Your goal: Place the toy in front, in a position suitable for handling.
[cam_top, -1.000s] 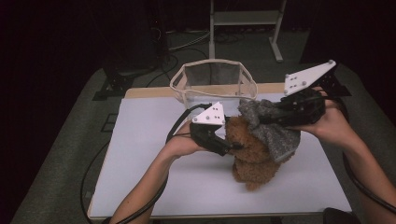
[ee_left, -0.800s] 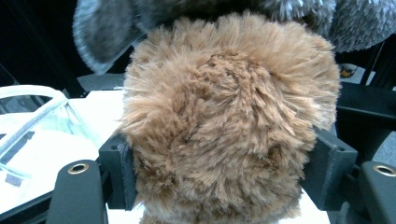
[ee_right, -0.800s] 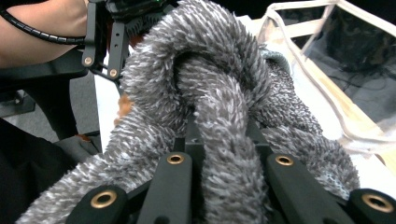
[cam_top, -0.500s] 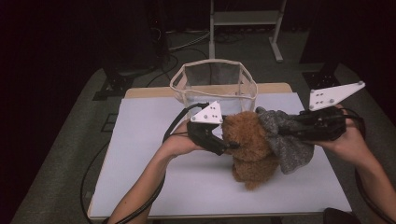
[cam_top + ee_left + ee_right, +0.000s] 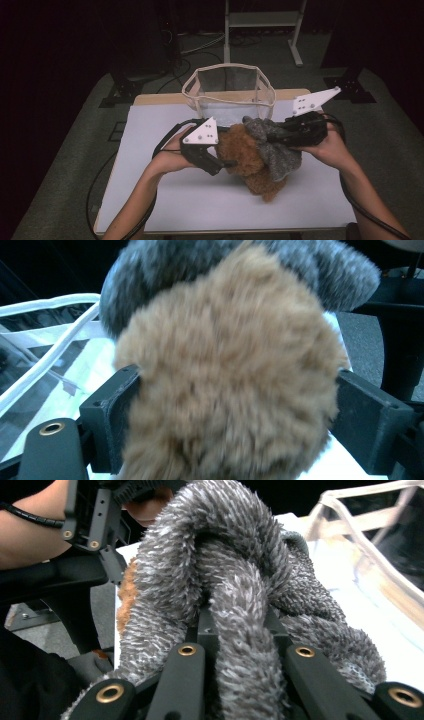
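Observation:
A brown fluffy plush [image 5: 250, 162] lies on the white table [image 5: 200, 205], with a grey fuzzy cloth [image 5: 280, 150] draped over its right side. My left gripper [image 5: 226, 164] comes at the plush from the left. In the left gripper view the brown plush [image 5: 230, 380] sits between the wide-set jaws of my left gripper [image 5: 235, 410], its pile brushing both; the jaws have just been opening. My right gripper [image 5: 282, 136] is shut on the grey cloth [image 5: 235, 555], which bunches up between the jaws of my right gripper [image 5: 240, 630].
A clear bag with white trim [image 5: 230, 67] stands open at the table's far edge, just behind the plush. A metal stand [image 5: 260, 20] and cables lie on the dark floor beyond. Bare table stretches in front of and to the left of the hands.
My right gripper has come down and inward with the grey cloth, laying it over the plush. My left gripper's jaws stand wider around the brown plush than before.

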`<state>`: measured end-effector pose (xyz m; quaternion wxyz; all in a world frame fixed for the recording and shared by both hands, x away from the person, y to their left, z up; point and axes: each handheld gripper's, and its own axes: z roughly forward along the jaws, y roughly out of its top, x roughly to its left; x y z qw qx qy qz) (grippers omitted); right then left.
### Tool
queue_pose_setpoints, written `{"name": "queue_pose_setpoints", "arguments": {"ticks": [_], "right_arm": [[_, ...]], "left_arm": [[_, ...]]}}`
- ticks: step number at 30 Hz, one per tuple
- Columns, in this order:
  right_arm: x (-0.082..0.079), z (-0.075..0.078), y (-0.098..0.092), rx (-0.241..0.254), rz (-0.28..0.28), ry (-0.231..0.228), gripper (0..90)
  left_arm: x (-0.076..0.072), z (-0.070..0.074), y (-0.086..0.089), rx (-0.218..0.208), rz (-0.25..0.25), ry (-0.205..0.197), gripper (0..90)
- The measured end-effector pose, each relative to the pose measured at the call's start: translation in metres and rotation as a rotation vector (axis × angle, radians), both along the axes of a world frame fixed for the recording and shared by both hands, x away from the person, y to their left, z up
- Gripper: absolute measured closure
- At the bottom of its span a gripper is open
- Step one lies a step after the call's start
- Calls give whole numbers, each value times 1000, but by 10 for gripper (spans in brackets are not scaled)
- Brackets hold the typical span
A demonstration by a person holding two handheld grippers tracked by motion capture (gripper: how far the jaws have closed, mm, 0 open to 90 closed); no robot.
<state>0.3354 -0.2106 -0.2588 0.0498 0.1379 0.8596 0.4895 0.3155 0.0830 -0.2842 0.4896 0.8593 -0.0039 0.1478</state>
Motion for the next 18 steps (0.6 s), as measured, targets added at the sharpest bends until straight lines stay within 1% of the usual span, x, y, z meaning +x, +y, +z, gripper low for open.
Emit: {"name": "queue_pose_setpoints", "arguments": {"ticks": [1,2,4,5,6,7,9,10,12,14,16,17,18], "right_arm": [[1,-2,4,-2,8,0,766],[4,-5,12,-7,21,1,766],[8,-11,23,-10,36,10,766],[10,-14,28,-19,42,7,766],[11,-16,32,-23,44,10,766],[13,-21,37,-17,49,23,766],[17,-27,44,-22,54,31,766],[18,-30,47,-26,54,32,766],[20,-35,52,-40,52,34,766],[23,-43,56,-60,47,42,766],[25,-50,60,-89,42,45,765],[25,-57,64,-112,42,50,765],[25,-62,67,-122,44,57,764]], "left_arm": [[-2,-2,4,5,2,-2,157],[-2,-4,6,11,10,-8,163],[-3,-13,10,40,35,-9,198],[-2,-17,13,44,45,-8,205],[-2,-22,20,35,55,1,217],[-1,-26,25,23,63,14,219],[-2,-34,33,14,79,29,218],[-2,-37,37,12,84,30,218],[-4,-43,45,10,99,22,209],[-6,-47,51,7,110,-7,204],[-7,-51,55,-2,123,-1,211],[-8,-54,56,0,127,-7,221],[-8,-57,57,5,126,1,231]]}}
